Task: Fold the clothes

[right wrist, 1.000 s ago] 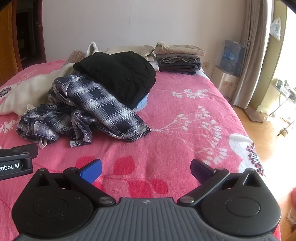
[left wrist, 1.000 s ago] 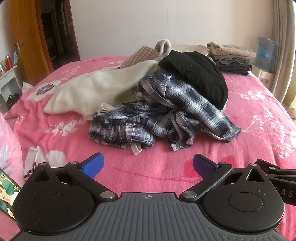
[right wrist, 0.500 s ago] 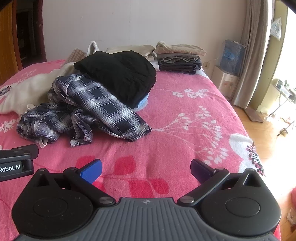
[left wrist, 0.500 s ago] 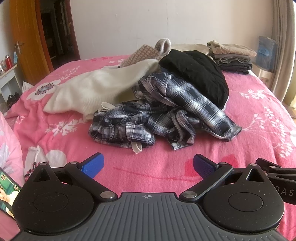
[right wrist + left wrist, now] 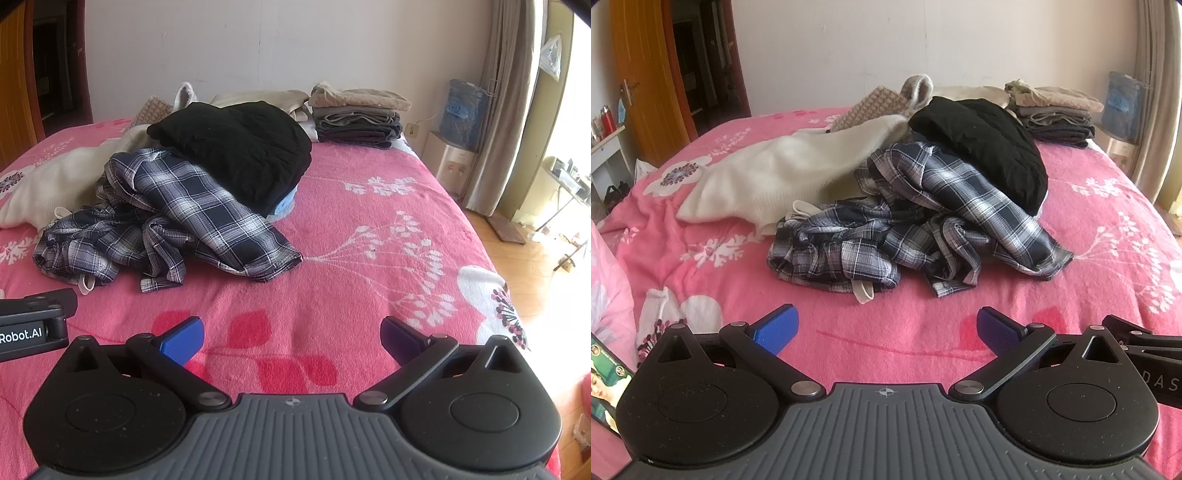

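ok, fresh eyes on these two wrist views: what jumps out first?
The rumpled plaid garment in the middle of the pink floral bedspread, with a black garment lying partly over its far side and a cream sweater to its left. A neat folded stack sits at the far right corner. Both grippers, left and right, hang open and empty, short of the pile.

Left gripper (image 5: 886,328) hovers over pink bedspread (image 5: 923,332), jaws wide apart, nothing btwn. Crumpled plaid garment (image 5: 905,229) lies ahead; black garment (image 5: 982,144) overlaps it, cream sweater (image 5: 790,177) at left. Folded stack (image 5: 1052,114) at far right.
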